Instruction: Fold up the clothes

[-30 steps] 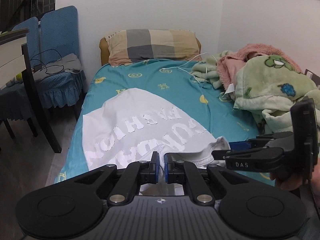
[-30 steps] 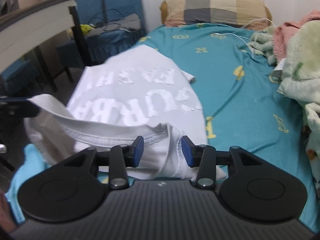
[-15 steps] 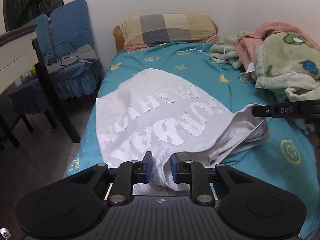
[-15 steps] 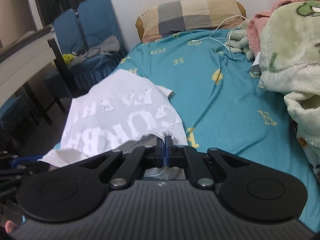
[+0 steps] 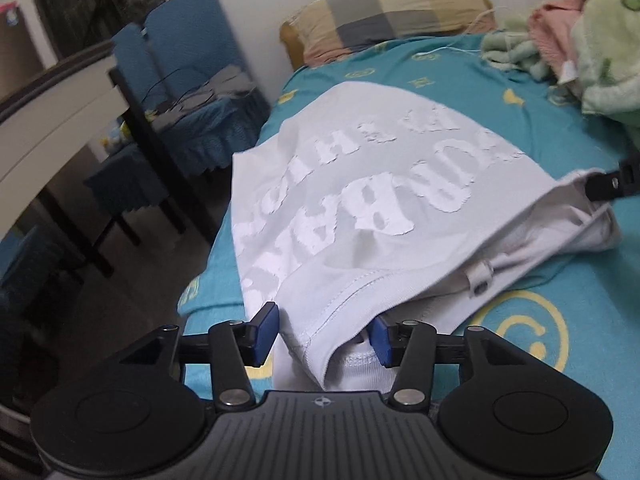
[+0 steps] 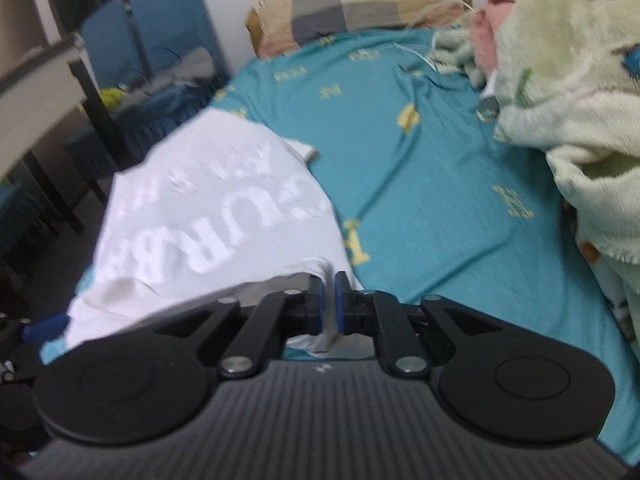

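**White T-shirt with raised white lettering (image 5: pixel 360 200) half gathered at the near end of the bed**

Lies print-up across the left side of a bed covered in a teal sheet with yellow motifs (image 5: pixel 540 128). Far end flat on the sheet, pointing toward the checked beige-and-grey pillow (image 5: pixel 392 12) at the head. Near end raised and bunched, with a stitched hem edge hanging just in front of the left wrist camera. Well apart from the heap of pale green and pink fleece blankets (image 6: pixel 560 80) along the right side.

Right claw (image 6: pixel 328 304): pressed together on a pinch of the white fabric, blue pads nearly meeting, cloth trailing out below. Seen from the left wrist camera as a dark tip at the shirt's far right corner, holding that corner up off the sheet.

Left claw (image 5: pixel 324 336): spread wide, the hemmed edge lying in the gap between the two blue pads, nothing clamped. Cannot tell whether the cloth touches either pad.

Probably the step of taking hold of the near edge at two points, one side secured and the other not yet.

Next, most likely: close the left claw squarely on the stitched hem, catching both layers rather than only the top one. Then lift both corners level, keep the edge taut between them, and carry it toward the pillow end to lay one half over the other.
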